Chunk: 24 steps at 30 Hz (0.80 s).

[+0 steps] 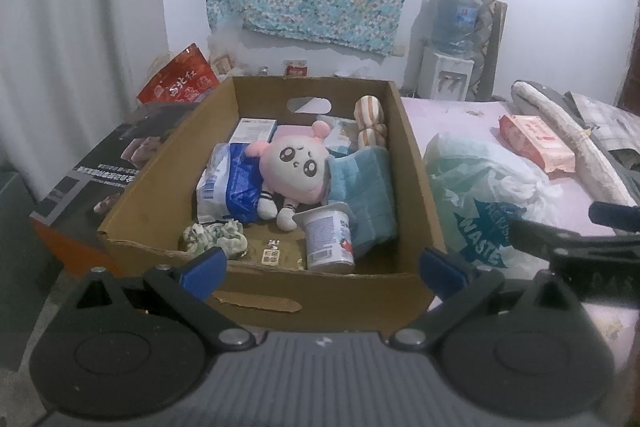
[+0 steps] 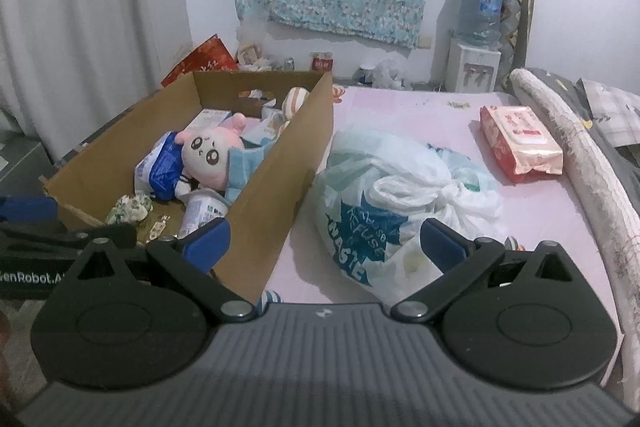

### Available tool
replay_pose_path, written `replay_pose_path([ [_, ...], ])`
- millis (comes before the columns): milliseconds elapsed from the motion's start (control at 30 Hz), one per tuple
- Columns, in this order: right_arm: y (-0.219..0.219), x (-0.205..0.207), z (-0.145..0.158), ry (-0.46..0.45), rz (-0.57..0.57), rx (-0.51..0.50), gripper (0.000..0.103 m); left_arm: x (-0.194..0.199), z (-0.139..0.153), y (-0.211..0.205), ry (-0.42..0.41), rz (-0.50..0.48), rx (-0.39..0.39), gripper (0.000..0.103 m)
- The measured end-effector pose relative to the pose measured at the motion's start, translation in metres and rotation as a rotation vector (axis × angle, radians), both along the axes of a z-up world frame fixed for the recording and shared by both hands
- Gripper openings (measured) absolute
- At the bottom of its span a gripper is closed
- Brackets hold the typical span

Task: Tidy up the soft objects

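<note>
A cardboard box stands on the pink bed. Inside lie a pink plush doll, a folded blue towel, a striped plush, a green floral scrunchie, a blue-white packet and a yogurt cup. My left gripper is open and empty at the box's near wall. My right gripper is open and empty, over the box's right corner and a white plastic bag.
A pink wipes pack lies on the bed at the right, beside a rolled mat. A water dispenser stands at the back wall. A red bag and a dark carton are left of the box.
</note>
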State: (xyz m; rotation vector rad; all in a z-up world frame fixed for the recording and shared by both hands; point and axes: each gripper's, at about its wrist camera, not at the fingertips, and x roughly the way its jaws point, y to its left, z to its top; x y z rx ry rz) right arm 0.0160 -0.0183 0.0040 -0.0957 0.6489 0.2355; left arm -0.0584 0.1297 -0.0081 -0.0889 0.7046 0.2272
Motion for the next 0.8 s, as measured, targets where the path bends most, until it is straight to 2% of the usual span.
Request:
replay_pose_path([
  [333,-0.009,0.010,-0.010,0.087,-0.012,0.019,0.102,0.000,0.000,0.009,0.038,0.057,-0.014,0.103],
  [800,-0.001,0.005,-0.006,0.080,0.019,-0.018,0.102,-0.001,-0.008,0.014,0.090,0.088,-0.027,0.103],
])
